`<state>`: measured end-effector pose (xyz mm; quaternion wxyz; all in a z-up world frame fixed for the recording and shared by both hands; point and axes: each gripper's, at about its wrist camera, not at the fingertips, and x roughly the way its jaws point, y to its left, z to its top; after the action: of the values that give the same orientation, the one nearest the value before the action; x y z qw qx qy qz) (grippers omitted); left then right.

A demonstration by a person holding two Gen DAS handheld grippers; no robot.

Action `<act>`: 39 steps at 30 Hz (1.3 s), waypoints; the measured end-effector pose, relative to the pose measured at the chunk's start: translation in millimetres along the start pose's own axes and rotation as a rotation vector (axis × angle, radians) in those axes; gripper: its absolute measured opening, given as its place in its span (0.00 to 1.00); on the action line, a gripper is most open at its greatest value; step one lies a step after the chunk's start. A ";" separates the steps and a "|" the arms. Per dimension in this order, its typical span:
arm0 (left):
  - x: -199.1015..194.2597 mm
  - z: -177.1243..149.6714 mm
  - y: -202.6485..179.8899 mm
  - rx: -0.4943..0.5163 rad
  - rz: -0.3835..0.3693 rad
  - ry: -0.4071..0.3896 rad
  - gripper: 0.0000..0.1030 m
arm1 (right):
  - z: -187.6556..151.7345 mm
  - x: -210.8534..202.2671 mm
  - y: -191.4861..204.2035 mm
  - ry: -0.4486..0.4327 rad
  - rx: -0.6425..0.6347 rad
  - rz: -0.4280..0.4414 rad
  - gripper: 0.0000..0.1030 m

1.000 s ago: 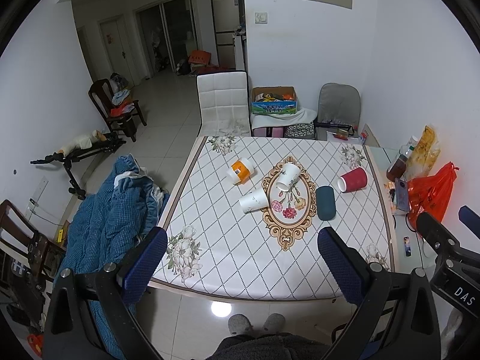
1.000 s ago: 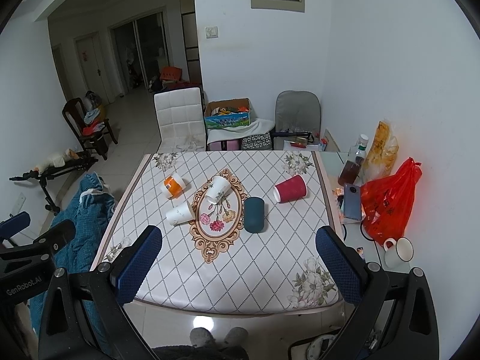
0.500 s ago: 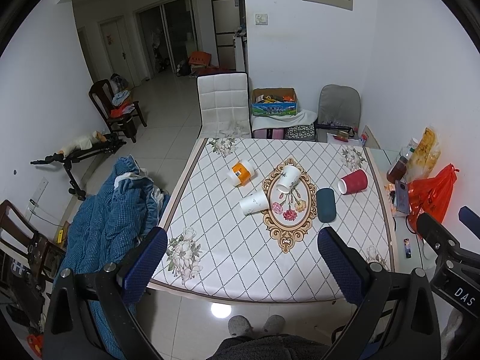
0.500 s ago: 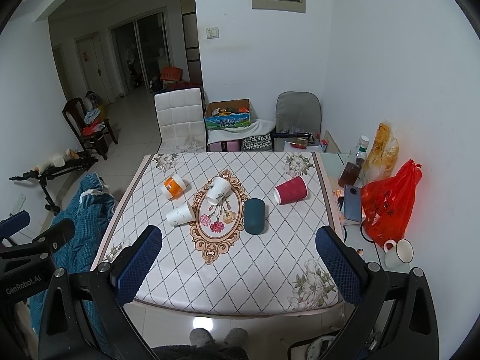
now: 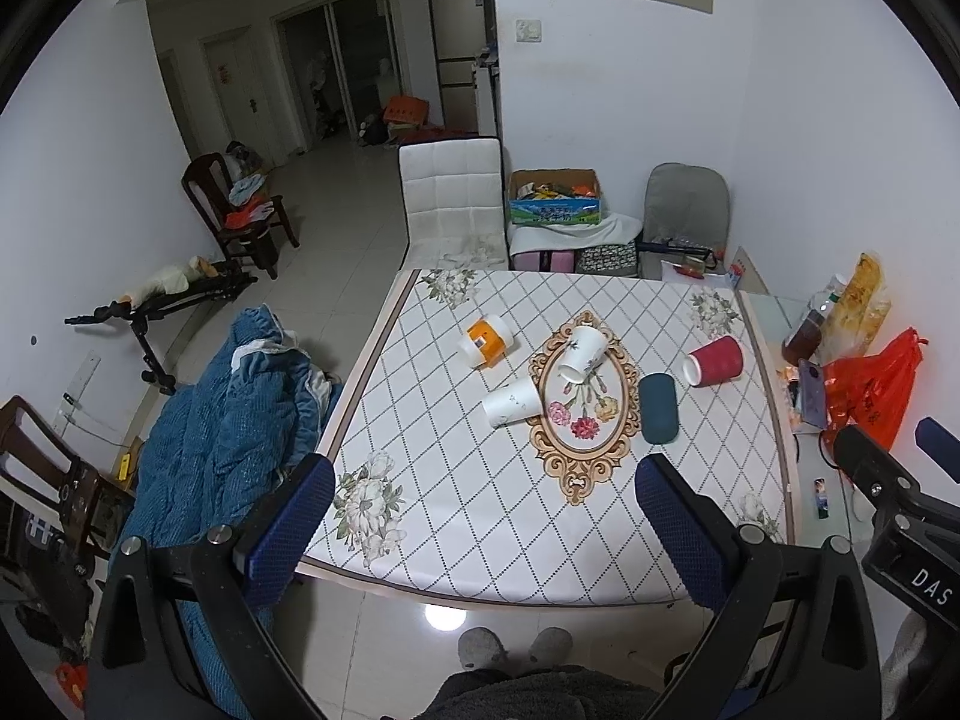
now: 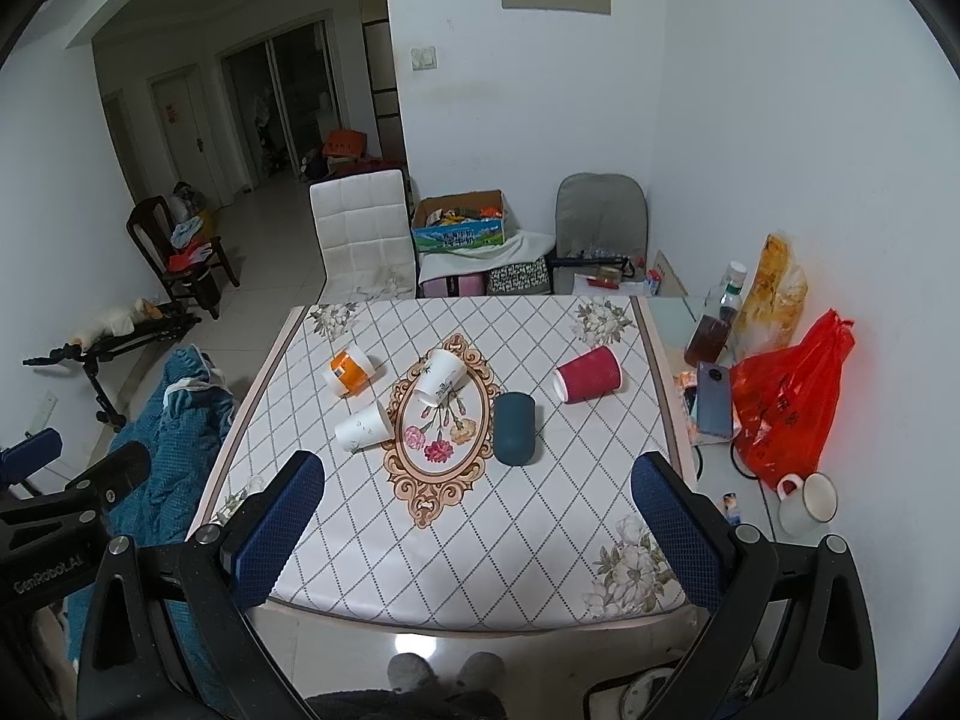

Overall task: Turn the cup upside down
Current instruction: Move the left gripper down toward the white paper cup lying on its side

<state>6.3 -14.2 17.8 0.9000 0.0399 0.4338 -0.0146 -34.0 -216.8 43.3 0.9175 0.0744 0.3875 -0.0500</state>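
Both tools are held high, back from the near edge of the tabletop, and neither touches anything. The left tool has its blue pads spread wide with nothing between them; the right tool is spread wide and bare as well. Five cups lie on their sides toward the middle and far half of the quilted cloth, all well apart from both tools. From the left: an orange-banded cup farthest back on that side, a plain white cup touching the rim of the oval floral mat, a white patterned cup lying on the upper part of that mat, a dark teal cup just right of the mat, and a red cup toward the far right. The teal one lies nearest the right tool; its mouth probably faces away, though the view is too small to be sure.
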 end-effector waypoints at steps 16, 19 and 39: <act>120.9 2.8 6.0 -0.025 0.156 0.156 1.00 | -28.5 139.7 -15.8 0.224 0.003 0.012 1.00; 153.6 7.8 7.7 -0.011 0.164 0.201 1.00 | -39.8 175.7 -18.3 0.283 0.015 0.005 1.00; 412.6 36.5 -49.9 0.629 0.092 0.476 1.00 | -117.2 407.0 -10.1 0.753 0.147 -0.096 1.00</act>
<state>288.8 -63.6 -285.2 0.7178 0.3355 0.6024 -0.0970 164.8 -220.2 -330.8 0.6999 0.1351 0.6955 -0.0898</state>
